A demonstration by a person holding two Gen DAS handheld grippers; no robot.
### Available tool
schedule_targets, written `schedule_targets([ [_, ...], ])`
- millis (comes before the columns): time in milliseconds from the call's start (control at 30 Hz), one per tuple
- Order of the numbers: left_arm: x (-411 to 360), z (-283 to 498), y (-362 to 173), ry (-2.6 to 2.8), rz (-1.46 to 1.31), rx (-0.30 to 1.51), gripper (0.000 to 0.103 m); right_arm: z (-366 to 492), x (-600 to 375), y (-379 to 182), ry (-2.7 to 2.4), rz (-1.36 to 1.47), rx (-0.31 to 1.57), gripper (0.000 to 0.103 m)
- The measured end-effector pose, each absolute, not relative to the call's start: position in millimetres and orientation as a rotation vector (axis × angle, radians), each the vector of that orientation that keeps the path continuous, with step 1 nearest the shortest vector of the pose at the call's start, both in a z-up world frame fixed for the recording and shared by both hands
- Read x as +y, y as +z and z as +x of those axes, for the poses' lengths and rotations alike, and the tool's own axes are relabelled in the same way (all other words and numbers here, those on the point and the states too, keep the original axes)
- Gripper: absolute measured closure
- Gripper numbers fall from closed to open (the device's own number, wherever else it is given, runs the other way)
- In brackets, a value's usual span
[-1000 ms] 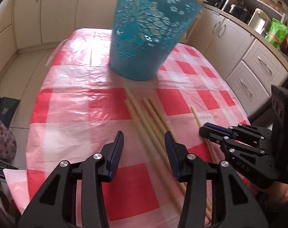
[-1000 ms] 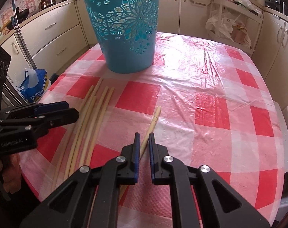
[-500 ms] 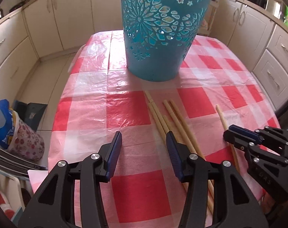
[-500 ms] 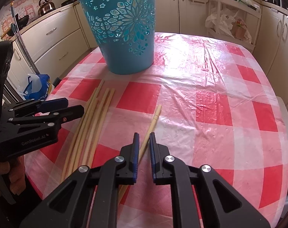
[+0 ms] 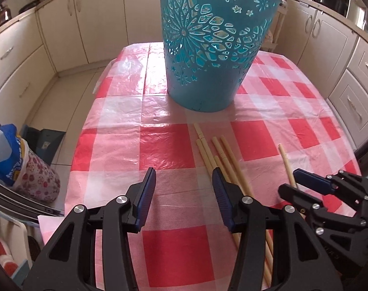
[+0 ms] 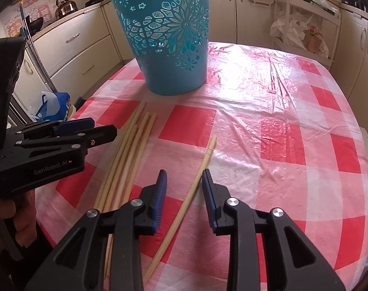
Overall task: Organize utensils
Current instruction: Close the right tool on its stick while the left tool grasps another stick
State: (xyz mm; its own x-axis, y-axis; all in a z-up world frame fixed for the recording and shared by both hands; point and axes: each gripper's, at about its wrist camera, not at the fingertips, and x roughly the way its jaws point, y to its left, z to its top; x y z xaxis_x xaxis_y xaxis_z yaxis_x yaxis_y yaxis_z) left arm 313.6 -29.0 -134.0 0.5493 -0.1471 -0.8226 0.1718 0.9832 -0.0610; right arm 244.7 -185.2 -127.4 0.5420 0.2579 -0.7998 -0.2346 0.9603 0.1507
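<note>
Nearest the right wrist camera, the right gripper [image 6: 184, 189] stands with its jaws parted, having just been opening from a near-closed pinch. The lone chopstick [image 6: 196, 181] lies on the tablecloth [image 6: 281, 121] in the gap between them, and neither blue pad presses on it. It rests flat, slanting up toward the blue basket [image 6: 169, 48]. Since the stick is not lifted and the pads are clear of it, this reads as the jaws being widened to straddle the stick before a pinch, though a let-go cannot be ruled out.

The left gripper [image 5: 184, 191] also holds its jaws apart, with nothing between them but bare cloth. Compared with a second ago its view has swung: the bundle of chopsticks [image 5: 215, 155] that then ran up between its fingers now sits off beside the right-hand finger, partly hidden behind it. So this hand is no longer lined up on the bundle.

Farther on, the bundle's tips stop short of the basket's base, well on the near side of it; the lone stick lies apart from the bundle, on the side away from the left gripper as the right camera sees it. The basket stands upright at the far end. No stick is visible in it, so the gathering seems barely begun.
</note>
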Motion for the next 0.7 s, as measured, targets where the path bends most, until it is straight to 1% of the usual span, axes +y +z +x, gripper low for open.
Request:
schedule_targets([
  [233,-34.5,314.0,-142.1,-0.168,0.071,0.983,0.057,243.7,-184.6,-127.9,0.295,0.027,0.95,0.07],
  [467,-35.8,313.2,-138.4,-0.187,0.034,0.984,0.057,242.8,-185.3,-128.2,0.3,0.032,0.944,0.069],
  [700,-43.9,311.5,-139.8,-0.171,0.093,0.973,0.056,243.0,-186.7,-128.2,0.307,0.037,0.944,0.069],
])
